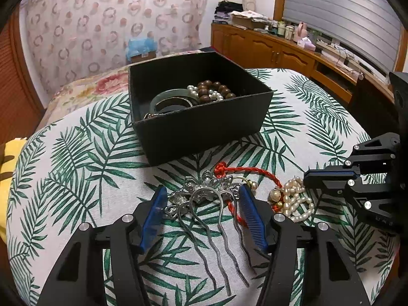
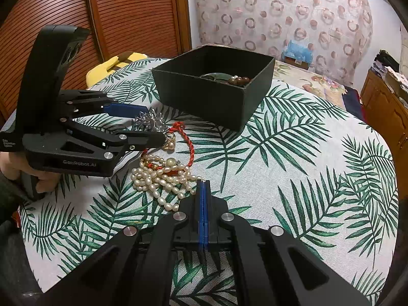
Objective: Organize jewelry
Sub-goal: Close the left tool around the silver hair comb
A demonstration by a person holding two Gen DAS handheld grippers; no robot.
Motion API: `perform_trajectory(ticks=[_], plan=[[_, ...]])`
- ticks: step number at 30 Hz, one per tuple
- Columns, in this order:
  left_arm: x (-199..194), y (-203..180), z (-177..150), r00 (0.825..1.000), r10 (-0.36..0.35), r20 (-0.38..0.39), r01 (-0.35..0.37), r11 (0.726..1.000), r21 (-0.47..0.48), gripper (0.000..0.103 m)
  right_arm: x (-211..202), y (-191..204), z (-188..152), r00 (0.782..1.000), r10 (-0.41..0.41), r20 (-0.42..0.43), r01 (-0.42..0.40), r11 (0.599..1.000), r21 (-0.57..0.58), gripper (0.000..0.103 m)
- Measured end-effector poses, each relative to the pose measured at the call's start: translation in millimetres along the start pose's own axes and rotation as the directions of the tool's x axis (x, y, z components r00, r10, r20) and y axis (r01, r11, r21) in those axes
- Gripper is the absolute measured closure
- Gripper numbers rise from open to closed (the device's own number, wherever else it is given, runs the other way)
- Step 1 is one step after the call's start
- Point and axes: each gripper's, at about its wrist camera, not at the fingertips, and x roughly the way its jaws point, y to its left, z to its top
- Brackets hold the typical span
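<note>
A silver hair comb [image 1: 211, 204] with a flower head lies on the leaf-print tablecloth. My left gripper [image 1: 202, 191] is open with its blue pads on either side of the comb's head; it also shows in the right wrist view [image 2: 153, 122]. A red braided cord [image 1: 244, 172] and a pearl necklace [image 1: 293, 199] lie just right of the comb. A black box [image 1: 204, 127] behind holds a wooden bead bracelet [image 1: 216, 90], pearls and a jade bangle [image 1: 170, 99]. My right gripper [image 2: 203, 186] is shut and empty, its tip beside the pearl necklace [image 2: 163, 178].
The round table's cloth [image 2: 306, 165] spreads right of the box [image 2: 211, 97]. A yellow object [image 2: 112, 63] sits at the far left edge. A wooden cabinet [image 1: 280, 51] with clutter, a bed and louvred doors [image 2: 114, 12] surround the table.
</note>
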Motion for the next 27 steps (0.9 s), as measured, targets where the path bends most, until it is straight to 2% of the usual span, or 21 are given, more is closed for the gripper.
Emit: perform_trajectory(ticks=[5,23,27], plan=[[-3.9,1.6,-3.5,1.0,0.01,0.007,-0.01,1.0,-0.005,0.05,-0.2,-0.7,0.4,1.0,-0.001,0.0,0.001,1.0,0.0,0.103],[-41.9,18.3,-12.7,0.995,0.024,0.092,-0.019,0.998,-0.059,0.05,0.1,-0.4,0.5,1.0,0.006,-0.001,-0.005,1.0,0.005,0.102],[-48.2,17.3,-15.1,0.994,0.018,0.107,-0.012,0.998,-0.061,0.05,-0.7,1.4,0.8,1.0,-0.025,0.002,0.026,0.999,-0.02,0.102]])
